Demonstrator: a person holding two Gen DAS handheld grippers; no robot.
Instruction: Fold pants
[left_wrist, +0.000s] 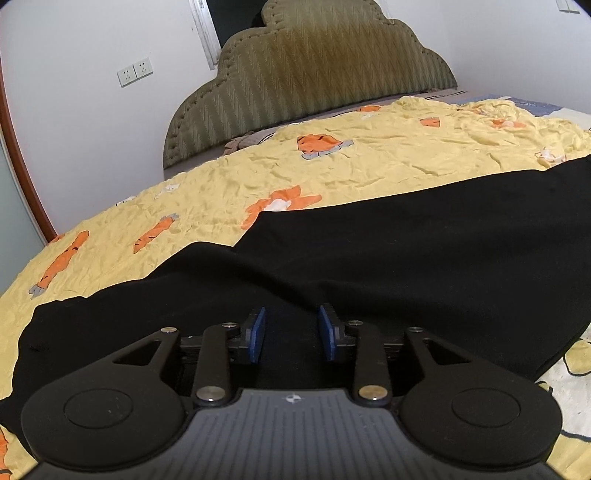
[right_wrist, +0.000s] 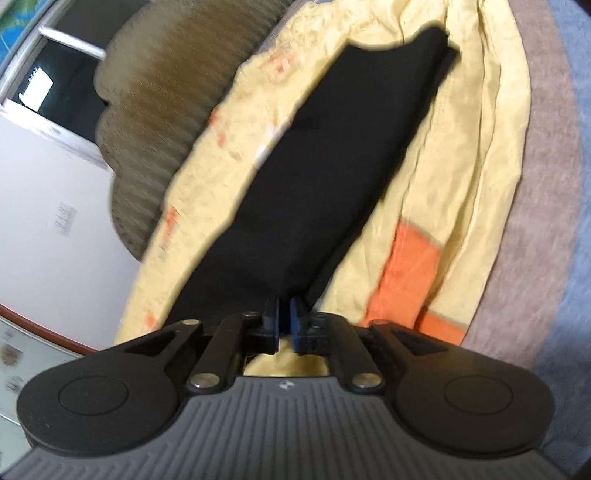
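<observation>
We see the long black soft-cloth pants lying stretched along the yellow carrot-print bedsheet of the bed, already narrowed into one strip, it seems with one leg over the other. In the right wrist view, which is blurred, the same pants run away from us toward their far end. Our left claw sits low over the near part of the cloth with its blue pads apart and nothing pinched between them. Our right claw has its pads drawn close together at the near end of the strip; the black cloth seems to run into the narrow gap, so we judge it clamped on the pants. We judge that the lengthwise fold is done and the crosswise fold is being set up. Next, the left claw needs to close on the cloth edge beside the right one, so both can lift that end evenly. Behind the bed stands the olive padded scalloped headboard.
</observation>
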